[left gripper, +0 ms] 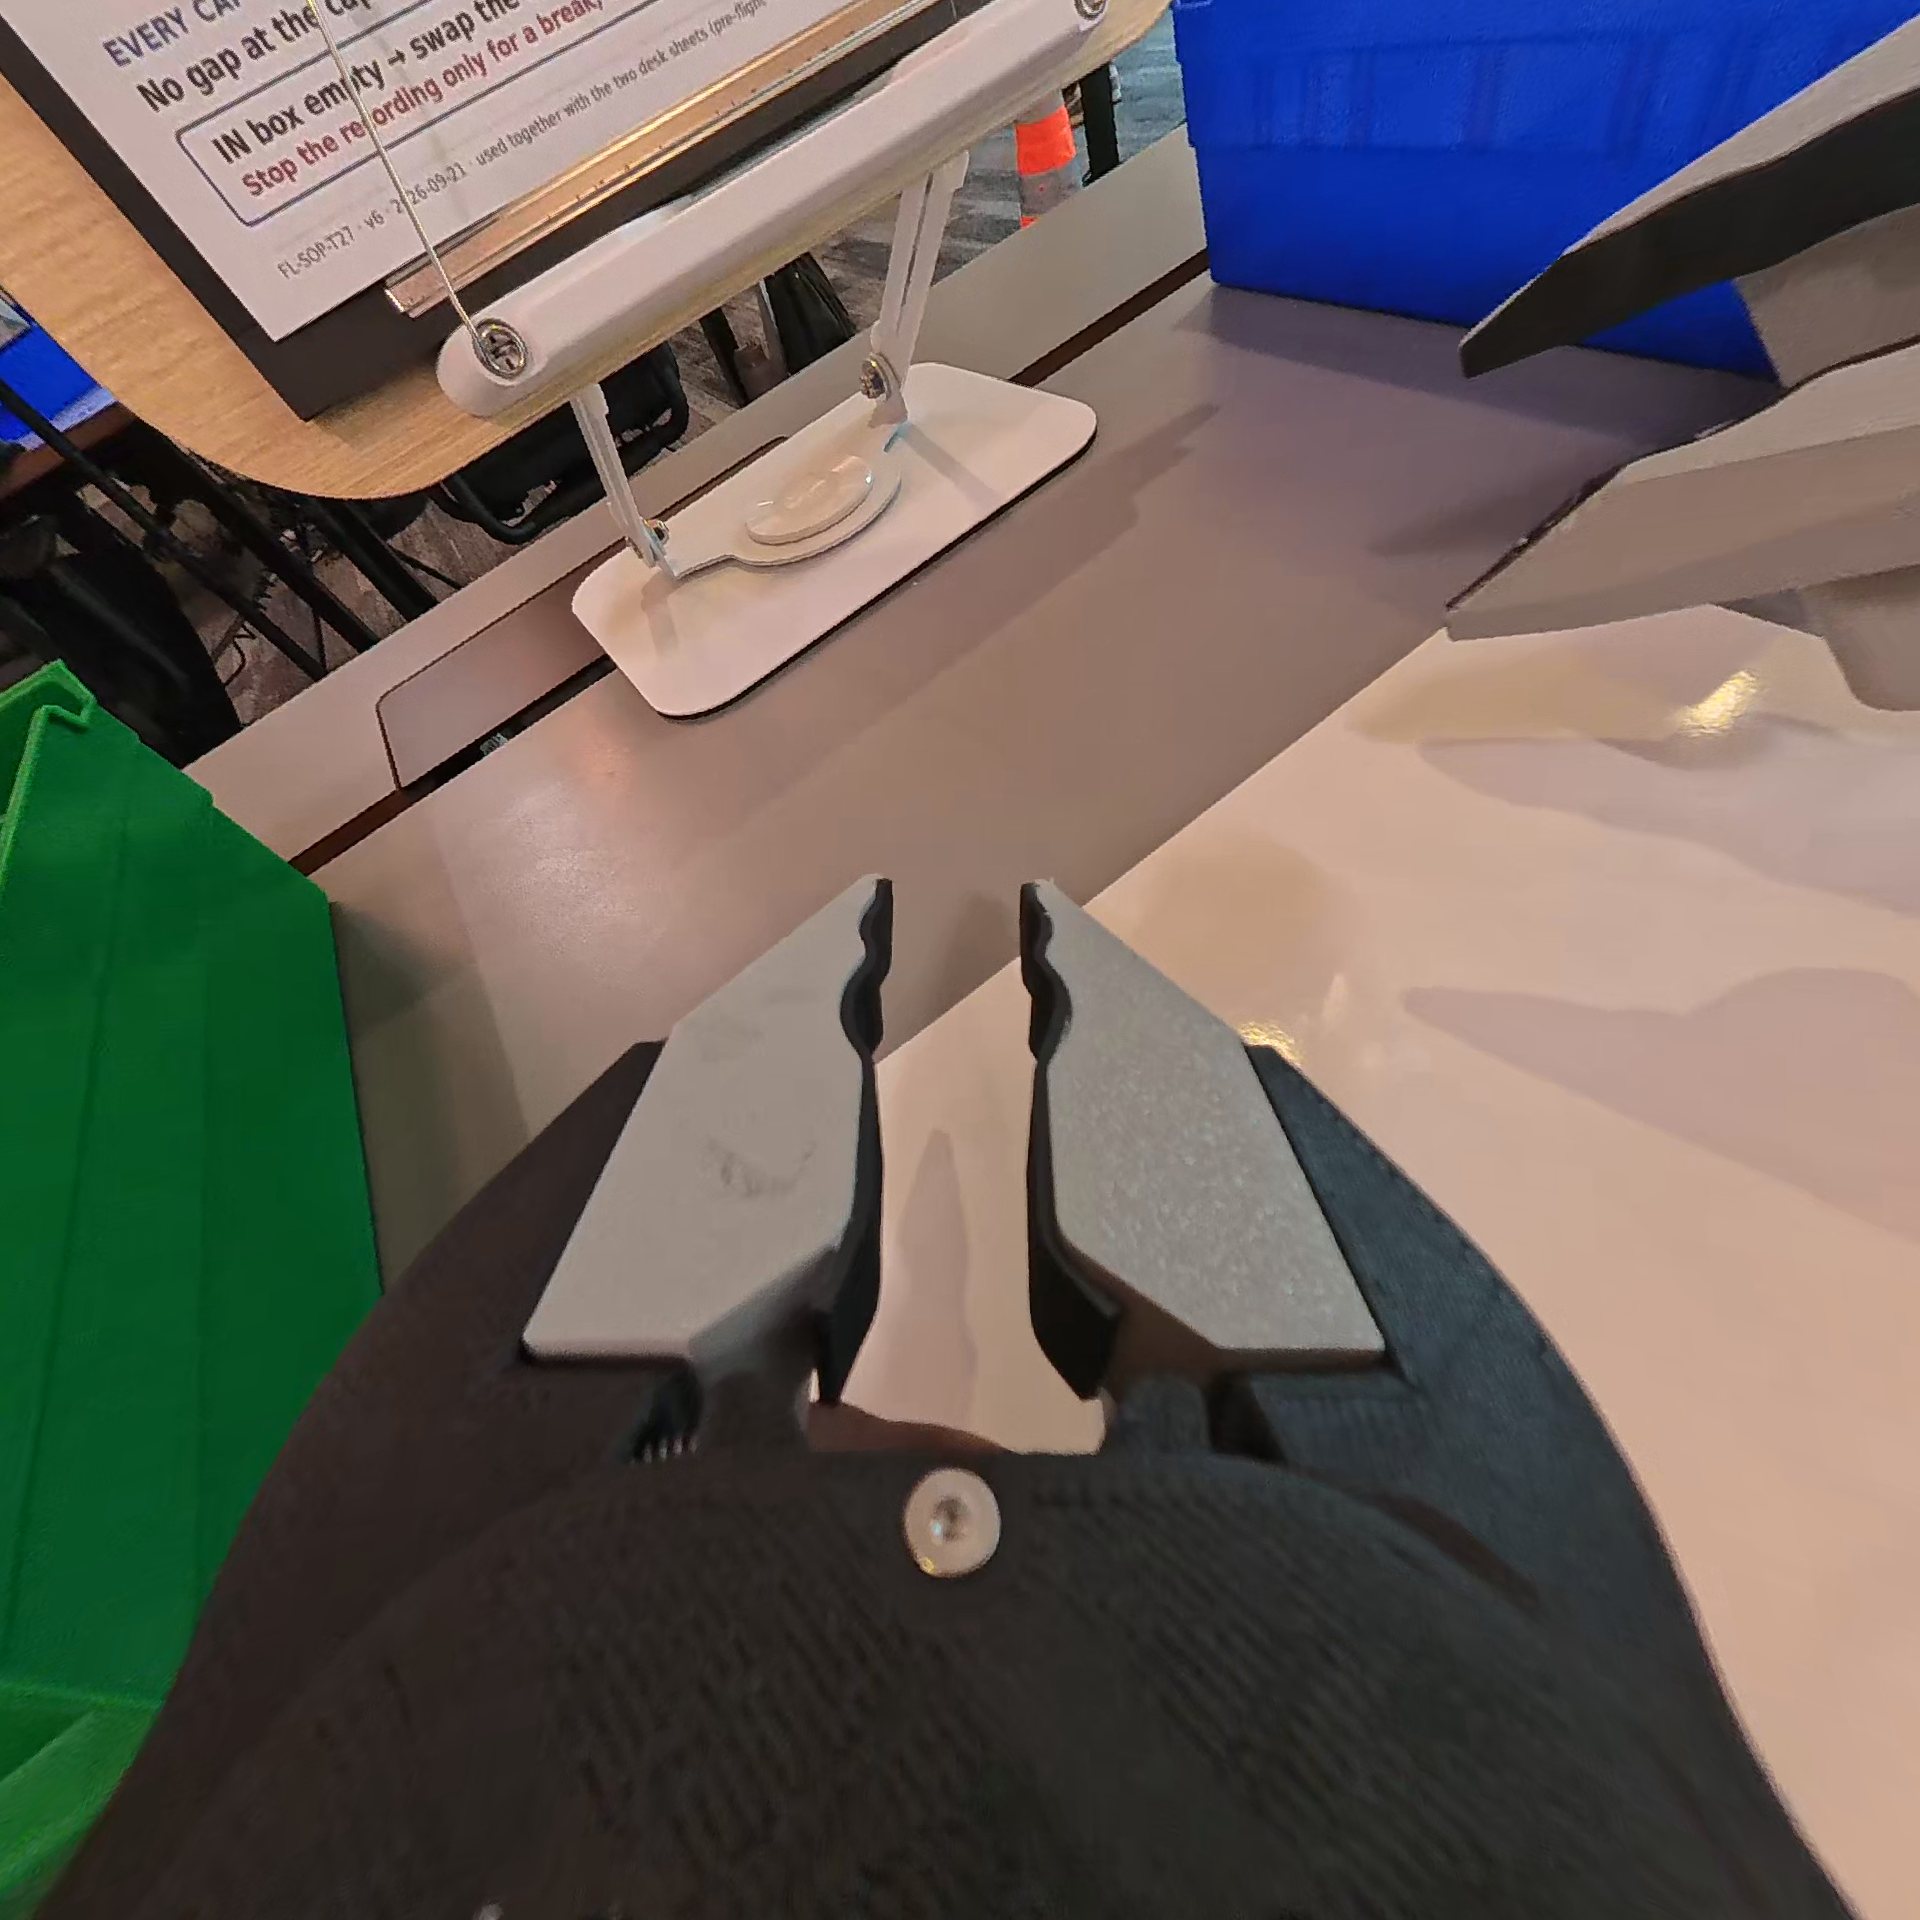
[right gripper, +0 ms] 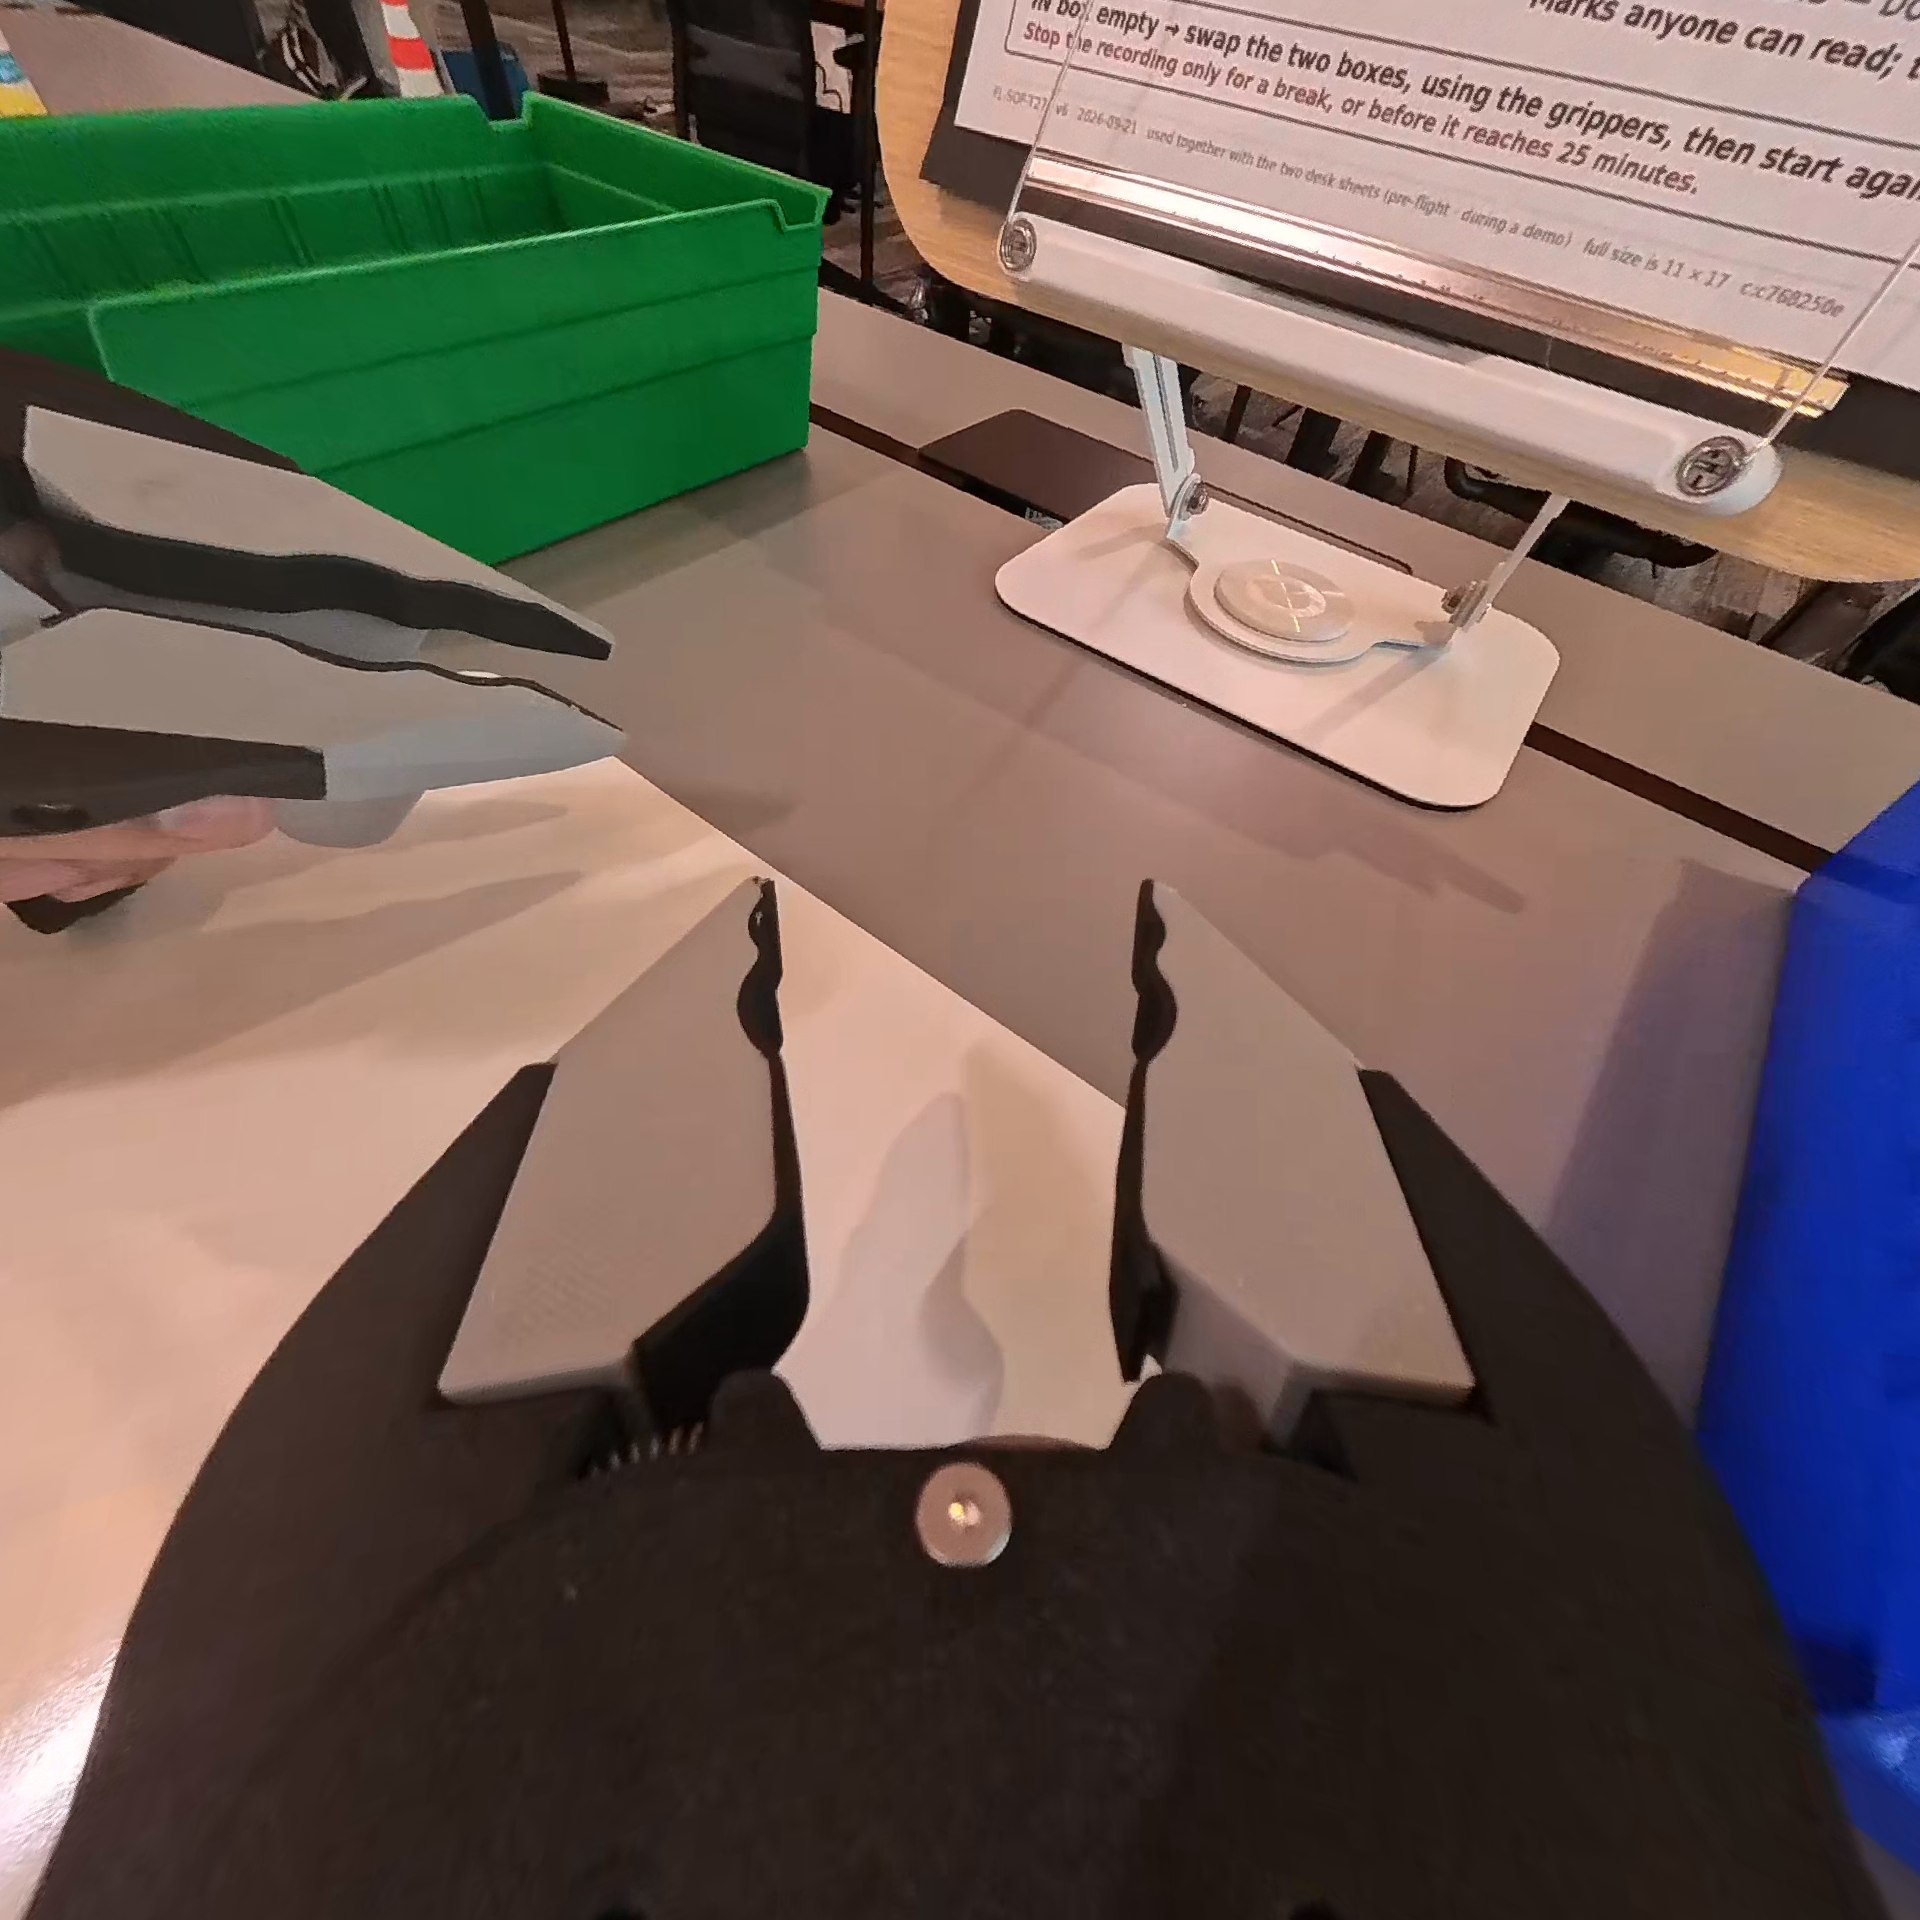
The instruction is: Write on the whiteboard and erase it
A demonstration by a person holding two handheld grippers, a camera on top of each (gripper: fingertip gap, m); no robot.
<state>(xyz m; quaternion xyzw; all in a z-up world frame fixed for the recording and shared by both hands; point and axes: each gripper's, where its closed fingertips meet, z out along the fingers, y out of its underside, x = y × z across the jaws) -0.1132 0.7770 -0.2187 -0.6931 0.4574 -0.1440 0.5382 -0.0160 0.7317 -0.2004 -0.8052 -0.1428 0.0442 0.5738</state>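
Observation:
A glossy white whiteboard (left gripper: 1455, 1039) lies flat on the grey table and also shows in the right wrist view (right gripper: 312, 1091). No writing, marker or eraser shows on it. My left gripper (left gripper: 956, 894) hovers over the board's far left corner, open a little and empty. My right gripper (right gripper: 951, 894) hovers over the board's far right edge, open wider and empty. Each gripper shows in the other's view: the right one at the upper right (left gripper: 1475, 478), the left one at the left (right gripper: 613, 691), held by a hand.
A green bin (right gripper: 447, 343) stands at the table's left (left gripper: 156, 1143). A blue bin (left gripper: 1455, 135) stands at the right (right gripper: 1849, 1143). A white stand (left gripper: 831, 540) holding a printed sheet rises at the table's far edge (right gripper: 1278, 644).

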